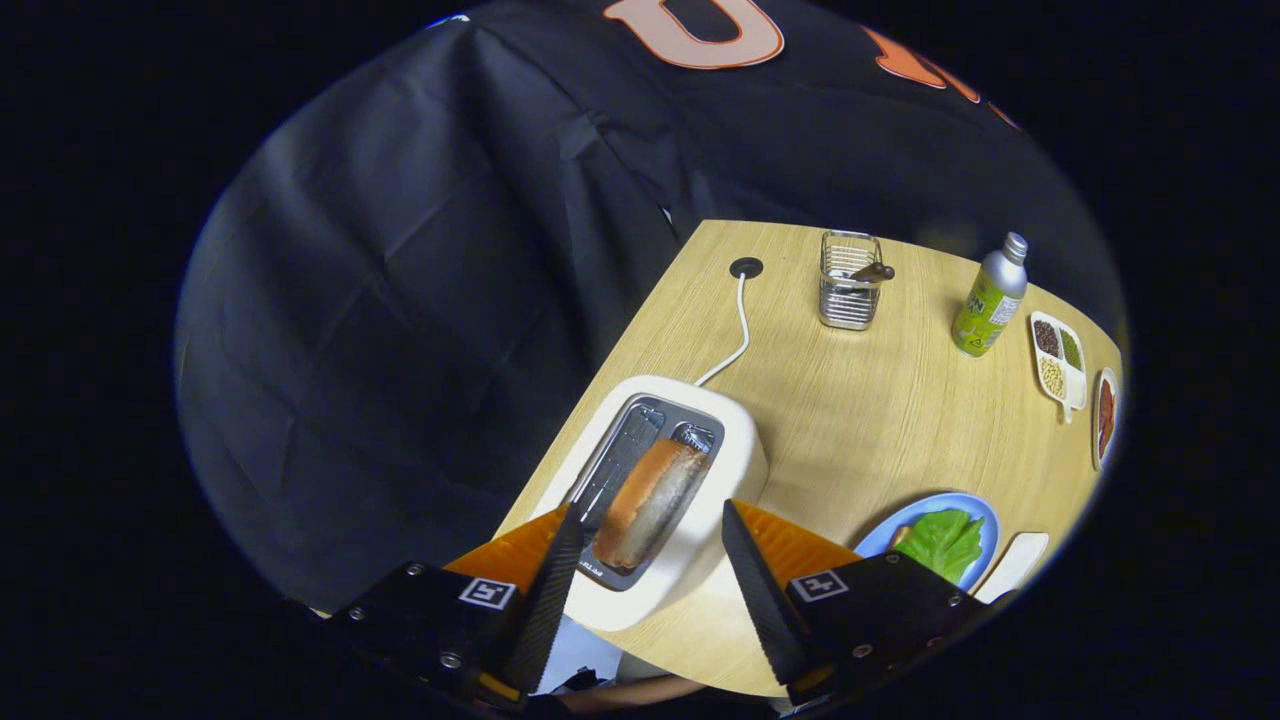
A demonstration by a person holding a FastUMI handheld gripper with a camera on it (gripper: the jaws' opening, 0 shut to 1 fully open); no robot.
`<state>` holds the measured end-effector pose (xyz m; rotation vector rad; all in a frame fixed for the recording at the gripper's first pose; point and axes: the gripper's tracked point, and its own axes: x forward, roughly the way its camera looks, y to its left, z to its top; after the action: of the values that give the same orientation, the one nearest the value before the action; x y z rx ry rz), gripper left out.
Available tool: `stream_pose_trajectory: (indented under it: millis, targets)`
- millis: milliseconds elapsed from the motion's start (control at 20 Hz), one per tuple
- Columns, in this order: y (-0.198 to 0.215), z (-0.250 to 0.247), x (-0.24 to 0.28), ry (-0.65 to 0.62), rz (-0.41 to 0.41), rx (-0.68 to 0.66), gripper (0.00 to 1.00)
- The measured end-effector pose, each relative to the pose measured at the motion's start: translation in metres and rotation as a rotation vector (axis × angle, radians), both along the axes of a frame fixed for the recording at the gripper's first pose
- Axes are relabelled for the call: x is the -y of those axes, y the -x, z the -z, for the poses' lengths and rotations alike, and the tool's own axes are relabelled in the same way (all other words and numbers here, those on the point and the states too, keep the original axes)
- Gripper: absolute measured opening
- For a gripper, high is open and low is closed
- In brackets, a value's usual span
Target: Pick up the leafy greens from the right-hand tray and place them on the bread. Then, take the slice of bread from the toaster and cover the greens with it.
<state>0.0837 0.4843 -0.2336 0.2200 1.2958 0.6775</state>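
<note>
Fingers of the hand-held gripper stand spread apart above the white rounded toaster, gripping nothing. Between their tips, a browned slice of bread stands upright in the toaster's right slot. At three o'clock from the toaster, beside the right finger, green leafy lettuce lies on a round blue plate. On the pale wood counter, a white cord runs from the toaster toward twelve o'clock. Further off at one o'clock stands a wire mesh basket, and at two o'clock a green metal bottle.
</note>
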Motion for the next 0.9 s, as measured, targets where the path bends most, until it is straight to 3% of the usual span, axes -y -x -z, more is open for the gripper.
stream_pose_trajectory:
  millis: [150, 300, 500, 750, 900]
  targets:
    - [-0.005, 0.006, -0.007, 0.022, 0.029, -0.029, 0.78]
    - [-0.003, 0.011, -0.015, 0.024, 0.072, -0.1, 0.62]
    - [0.003, 0.019, -0.019, 0.052, 0.068, -0.144, 0.44]
    - [-0.001, 0.024, -0.018, 0.094, 0.076, -0.143, 0.33]
    - [0.0, 0.02, -0.008, 0.102, 0.046, -0.094, 0.16]
